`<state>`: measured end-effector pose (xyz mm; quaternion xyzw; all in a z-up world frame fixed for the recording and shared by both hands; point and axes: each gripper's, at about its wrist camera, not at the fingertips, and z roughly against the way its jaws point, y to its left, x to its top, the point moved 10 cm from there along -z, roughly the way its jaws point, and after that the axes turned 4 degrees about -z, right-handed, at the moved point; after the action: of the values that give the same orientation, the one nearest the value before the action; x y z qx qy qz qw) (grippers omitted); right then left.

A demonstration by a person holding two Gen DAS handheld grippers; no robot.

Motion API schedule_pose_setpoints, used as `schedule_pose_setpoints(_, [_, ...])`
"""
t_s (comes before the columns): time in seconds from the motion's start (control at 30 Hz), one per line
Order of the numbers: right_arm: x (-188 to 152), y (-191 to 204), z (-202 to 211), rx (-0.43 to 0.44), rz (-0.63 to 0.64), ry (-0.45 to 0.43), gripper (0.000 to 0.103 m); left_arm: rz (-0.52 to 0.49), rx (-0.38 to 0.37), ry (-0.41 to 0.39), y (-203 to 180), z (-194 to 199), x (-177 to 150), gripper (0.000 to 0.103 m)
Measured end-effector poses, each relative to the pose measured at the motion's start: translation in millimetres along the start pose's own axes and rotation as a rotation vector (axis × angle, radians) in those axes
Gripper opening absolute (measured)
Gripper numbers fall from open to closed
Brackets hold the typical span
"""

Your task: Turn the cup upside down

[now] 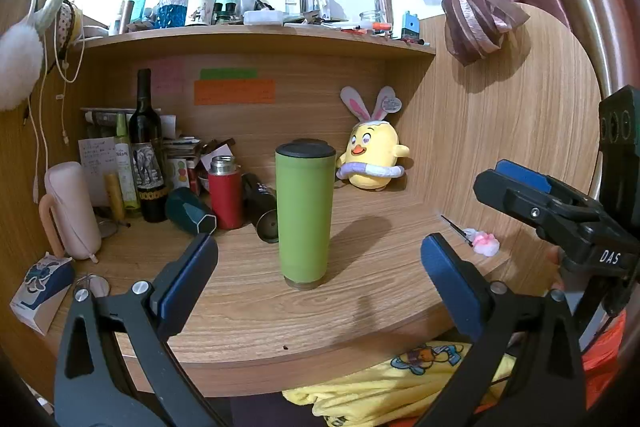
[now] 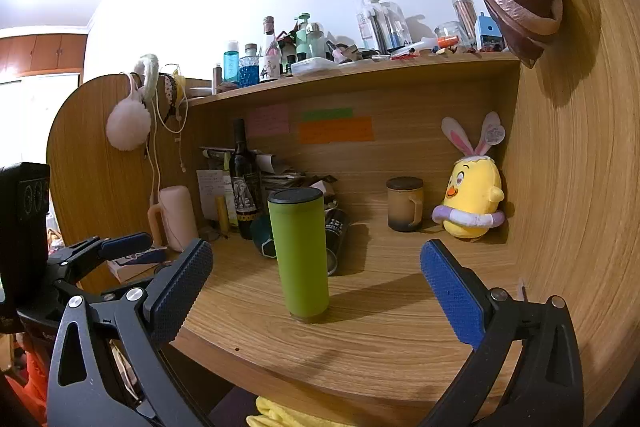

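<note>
A tall green cup (image 1: 305,215) with a black lid stands upright on the wooden desk (image 1: 248,307), metal base down. It also shows in the right wrist view (image 2: 299,255). My left gripper (image 1: 320,283) is open, its blue pads on either side of the cup but short of it, over the desk's front edge. My right gripper (image 2: 316,291) is open and empty, also short of the cup and to its right. The right gripper's fingers (image 1: 520,183) show at the right in the left wrist view; the left gripper's fingers (image 2: 120,245) show at the left in the right wrist view.
Behind the cup lie a black tumbler (image 1: 262,207), a red flask (image 1: 225,195), a dark green cup (image 1: 190,211) and a wine bottle (image 1: 147,147). A yellow plush chick (image 1: 374,155) and a brown mug (image 2: 405,203) stand at the back right. A cluttered shelf (image 1: 256,35) hangs above.
</note>
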<state>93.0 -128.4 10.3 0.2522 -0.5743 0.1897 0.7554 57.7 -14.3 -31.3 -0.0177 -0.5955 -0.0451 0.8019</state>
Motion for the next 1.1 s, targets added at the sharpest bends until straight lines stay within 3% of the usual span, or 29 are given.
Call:
schedule_pose_setpoints(0.63, [-0.4,2.4,2.5,0.010,0.005,0.011,0.103,0.005,-0.003,-0.003,1.4,-0.5,-0.8,0.103])
schedule_pose_setpoints(0.87, [-2.3,4.3,-1.8,0.015,0.011,0.023,0.103,0.007,-0.038,0.010,-0.6,-2.1,-1.4,0.103])
schedule_pose_setpoints(1.1, [-4.4,6.3,-5.9,0.018,0.022,0.031,0.103,0.005,-0.015,0.006,0.8,-1.8,-1.3,0.103])
